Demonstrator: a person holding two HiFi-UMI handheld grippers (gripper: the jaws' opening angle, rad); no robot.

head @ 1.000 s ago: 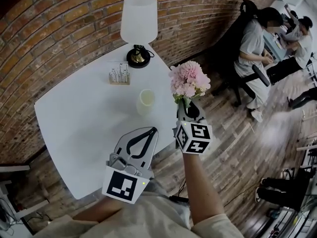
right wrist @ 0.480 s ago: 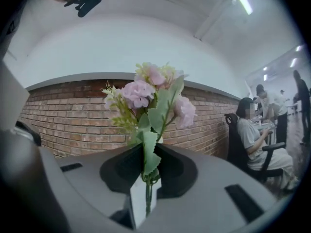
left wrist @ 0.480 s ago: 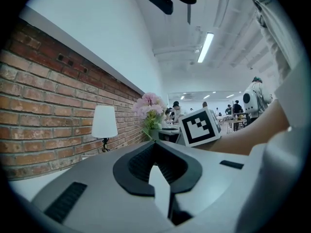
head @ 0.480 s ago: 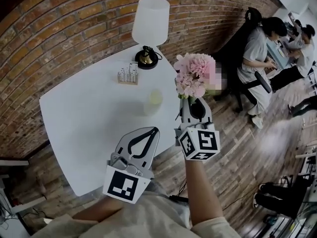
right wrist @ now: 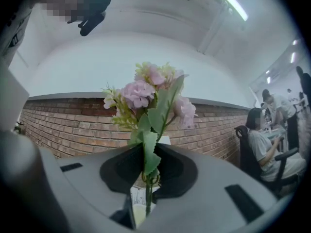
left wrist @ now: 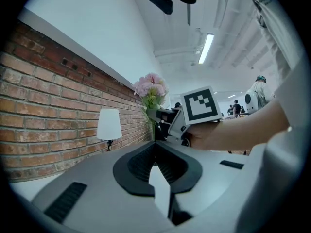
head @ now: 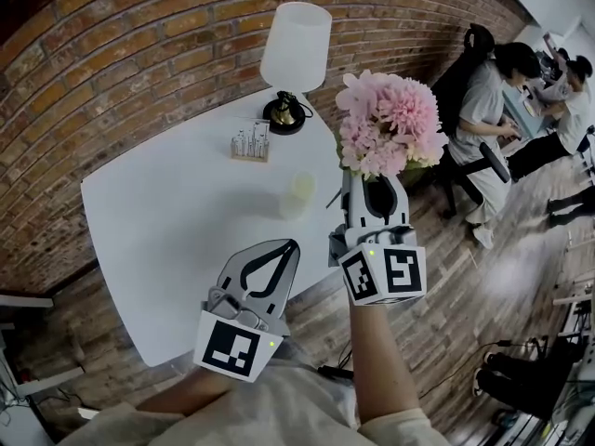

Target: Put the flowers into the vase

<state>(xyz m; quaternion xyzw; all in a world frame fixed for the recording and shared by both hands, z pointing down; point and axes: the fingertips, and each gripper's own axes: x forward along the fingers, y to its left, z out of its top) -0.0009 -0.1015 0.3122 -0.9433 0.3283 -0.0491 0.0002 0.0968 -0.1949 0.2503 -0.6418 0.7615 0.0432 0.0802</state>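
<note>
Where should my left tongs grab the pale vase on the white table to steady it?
Grip the vase across its side wall, probably coming level from the near edge of the table. It stands upright and round, and its open mouth must stay clear for the flowers in the right tongs.

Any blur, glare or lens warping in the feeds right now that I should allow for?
Head view: evenly lit and sharp, but the wide lens bows the brick wall, and the pale vase barely stands out from the white table. Left gripper view: black corners, a bright ceiling light. Right gripper view: flowers sharp enough, stem soft near the jaws.
</note>
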